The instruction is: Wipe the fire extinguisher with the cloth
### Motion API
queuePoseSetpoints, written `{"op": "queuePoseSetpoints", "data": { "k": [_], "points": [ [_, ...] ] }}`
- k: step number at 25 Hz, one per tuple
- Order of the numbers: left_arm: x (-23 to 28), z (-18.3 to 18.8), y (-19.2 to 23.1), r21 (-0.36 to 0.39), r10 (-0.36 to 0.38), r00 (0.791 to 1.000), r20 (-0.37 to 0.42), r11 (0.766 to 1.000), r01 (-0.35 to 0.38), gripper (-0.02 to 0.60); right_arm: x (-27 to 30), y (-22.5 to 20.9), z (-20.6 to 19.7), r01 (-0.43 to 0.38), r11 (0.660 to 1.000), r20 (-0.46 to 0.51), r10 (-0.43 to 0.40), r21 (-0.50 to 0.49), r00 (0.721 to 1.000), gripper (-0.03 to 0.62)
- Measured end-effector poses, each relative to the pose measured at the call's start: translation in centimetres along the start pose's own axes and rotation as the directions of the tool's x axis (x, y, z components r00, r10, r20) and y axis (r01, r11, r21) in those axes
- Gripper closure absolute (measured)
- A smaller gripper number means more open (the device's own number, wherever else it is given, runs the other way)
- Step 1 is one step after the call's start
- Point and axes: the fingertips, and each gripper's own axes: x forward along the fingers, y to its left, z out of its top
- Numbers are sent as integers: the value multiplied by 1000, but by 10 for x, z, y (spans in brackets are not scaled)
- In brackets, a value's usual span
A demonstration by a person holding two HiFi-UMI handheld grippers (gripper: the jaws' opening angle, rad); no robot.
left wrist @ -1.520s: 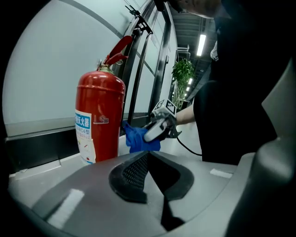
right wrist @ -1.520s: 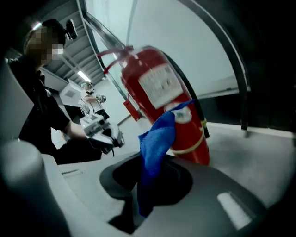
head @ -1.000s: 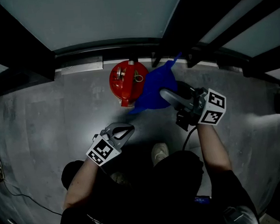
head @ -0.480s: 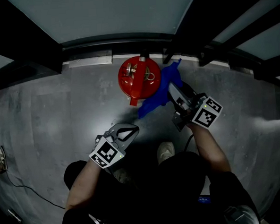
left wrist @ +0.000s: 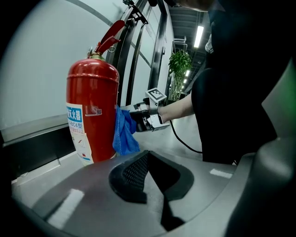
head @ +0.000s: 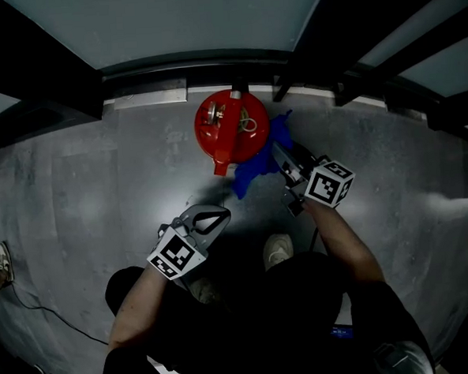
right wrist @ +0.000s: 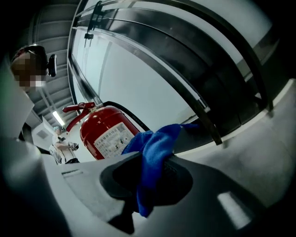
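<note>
On the grey concrete floor [head: 100,190], hard by the metal strip [head: 145,95] at the foot of a glass wall: a red cylindrical fire extinguisher [head: 230,131], upright, with a red lever handle and a black hose on top. Carries a white label [left wrist: 77,134] on its side, headed by a blue band of white Chinese characters with "ABC4" just under it; smaller print below too fine to read. Shows the same label, tilted, in the right gripper view [right wrist: 111,137], unreadable there.

Hemmed in behind by the wall and by a dark slanting frame post [head: 287,80] just to the right. Wide bare floor to the left and front; a thin cable [head: 36,313] well apart at the far left.

Pressed against the cylinder's right flank: a crumpled blue cloth [head: 260,166], clamped between the jaws of the right gripper [head: 286,162], one end hanging loose below the pads. Forearm stretched forward, marker cube turned up and outward.

Held back and low, well apart from the cylinder: the left gripper [head: 208,218], jaws brought together with nothing between them, aimed at the labelled side, elbow bent. A pale shoe [head: 277,251] between the two arms.
</note>
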Motion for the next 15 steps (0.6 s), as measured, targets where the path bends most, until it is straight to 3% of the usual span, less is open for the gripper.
{"op": "queuePoseSetpoints", "data": {
  "k": [7,15],
  "points": [
    [1,-4,-4,-3,-13,1000,-14,1000,13,575,8,-34,-29,70,992,-20,-68,107,997,531],
    [2,2,-11,-44,-33,999,-16,999,32,574,19,-79,-64,202,970,-55,-196,134,979,531]
  ]
}}
